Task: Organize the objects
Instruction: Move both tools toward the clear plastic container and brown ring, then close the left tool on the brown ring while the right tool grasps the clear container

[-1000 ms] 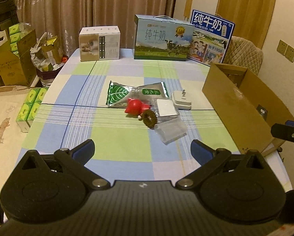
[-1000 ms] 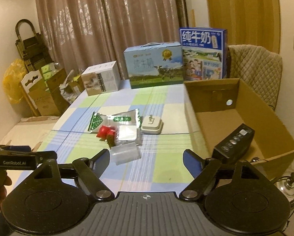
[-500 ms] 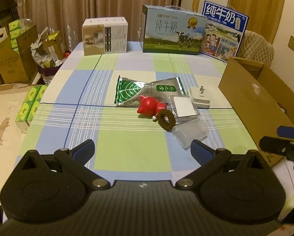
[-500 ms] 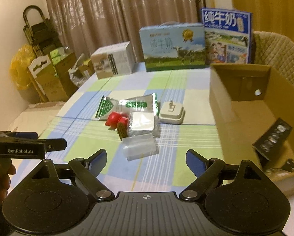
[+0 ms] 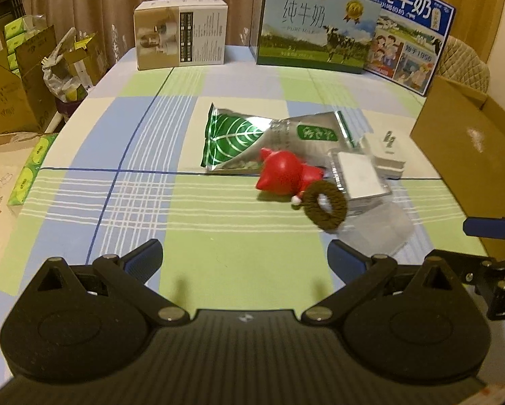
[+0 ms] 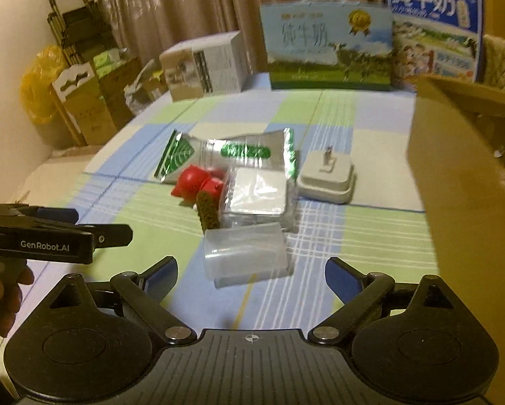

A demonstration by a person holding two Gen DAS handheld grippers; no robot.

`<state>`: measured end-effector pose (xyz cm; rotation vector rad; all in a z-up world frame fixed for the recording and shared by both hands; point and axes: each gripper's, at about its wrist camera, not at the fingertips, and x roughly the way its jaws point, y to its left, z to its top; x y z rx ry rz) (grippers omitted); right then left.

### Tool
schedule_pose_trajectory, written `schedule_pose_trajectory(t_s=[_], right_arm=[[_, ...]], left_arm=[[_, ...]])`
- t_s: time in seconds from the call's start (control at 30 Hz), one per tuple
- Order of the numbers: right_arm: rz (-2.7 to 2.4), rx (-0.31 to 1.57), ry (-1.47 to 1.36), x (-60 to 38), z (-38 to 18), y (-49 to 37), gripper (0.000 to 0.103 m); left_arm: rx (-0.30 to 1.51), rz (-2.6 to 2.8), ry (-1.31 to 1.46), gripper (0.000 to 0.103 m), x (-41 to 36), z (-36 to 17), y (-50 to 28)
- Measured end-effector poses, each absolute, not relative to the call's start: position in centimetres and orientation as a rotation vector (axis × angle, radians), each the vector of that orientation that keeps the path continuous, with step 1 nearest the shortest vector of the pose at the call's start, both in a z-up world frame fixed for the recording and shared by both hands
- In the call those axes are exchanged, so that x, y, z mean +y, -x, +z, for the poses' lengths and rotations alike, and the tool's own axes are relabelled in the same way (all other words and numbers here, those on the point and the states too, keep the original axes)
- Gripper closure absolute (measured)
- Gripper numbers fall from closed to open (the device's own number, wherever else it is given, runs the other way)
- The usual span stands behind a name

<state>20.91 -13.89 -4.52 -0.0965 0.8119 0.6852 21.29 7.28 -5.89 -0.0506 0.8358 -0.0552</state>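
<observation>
A small pile lies mid-table: a silver-green foil pouch (image 5: 269,138), a red toy figure (image 5: 282,175), a brown ring (image 5: 325,209), a clear packet with a white card (image 6: 259,194), a clear plastic box (image 6: 247,253) and a white plug adapter (image 6: 326,177). My left gripper (image 5: 245,256) hangs open over bare cloth, short of the red toy and the ring. My right gripper (image 6: 252,271) is opening its jaws. The clear plastic box lies just ahead, between the two fingertips, and the pads do not touch it.
An open cardboard box (image 6: 461,182) stands along the table's right edge. Two milk cartons (image 5: 313,23) and a white carton (image 5: 181,33) stand at the far edge. Boxes and bags crowd the floor at the left (image 5: 12,77). A hand (image 6: 2,300) holds the left gripper.
Both grippers have come down and forward toward the pile, which now looks larger and nearer. The right gripper's jaws stand wider apart.
</observation>
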Motion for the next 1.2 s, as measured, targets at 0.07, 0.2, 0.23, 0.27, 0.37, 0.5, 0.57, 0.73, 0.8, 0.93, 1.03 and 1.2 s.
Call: schedule_pose_trajectory(t_s=[0.07, 0.2, 0.23, 0.27, 0.37, 0.5, 0.57, 0.73, 0.8, 0.93, 1.03, 1.2], right_arm=[[0.696, 0.821, 0.103, -13.2, -5.2, -21.4, 0.011], [0.708, 0.84, 0.127, -12.1, -6.7, -22.3, 0.011], [0.704, 0.849, 0.142, -11.8, -7.1, -22.6, 0.011], [0.696, 0.859, 0.162, -11.4, -7.5, -22.7, 0.011], [0.682, 0.885, 0.203, -10.9, -8.5, -23.3, 0.011], [0.688, 0.876, 0.214, -10.7, -8.8, -23.7, 0.011], [0.697, 0.876, 0.235, -10.4, -9.0, -23.8, 0.011], [0.715, 0.887, 0.243, -9.9, -9.5, -24.1, 0.012], [0.716, 0.885, 0.246, -9.8, -9.5, -24.2, 0.013], [0.714, 0.879, 0.258, -9.7, -9.6, -24.4, 0.021], [0.719, 0.871, 0.246, -9.8, -9.4, -24.5, 0.034], [0.683, 0.843, 0.207, -10.5, -8.0, -24.6, 0.034]], left_arm=[[0.838, -0.061, 0.053, 0.001, 7.5, -6.6, -21.6], [0.87, -0.069, 0.048, 0.001, 7.6, -7.8, -22.1], [0.871, -0.072, 0.041, 0.001, 7.6, -7.9, -22.2], [0.869, -0.074, 0.039, 0.001, 7.6, -8.0, -22.3], [0.876, -0.082, 0.082, 0.001, 8.0, -8.2, -22.9], [0.89, -0.084, 0.107, 0.001, 8.4, -8.6, -23.5], [0.888, -0.082, 0.096, 0.001, 8.4, -8.5, -23.6], [0.887, -0.08, 0.079, 0.001, 8.3, -8.6, -23.7], [0.886, -0.085, 0.086, 0.001, 8.3, -8.6, -23.7], [0.887, -0.089, 0.089, 0.001, 8.3, -8.6, -23.7], [0.886, -0.098, 0.089, 0.001, 8.1, -8.6, -23.7], [0.874, -0.133, 0.076, 0.004, 7.2, -8.7, -23.9]])
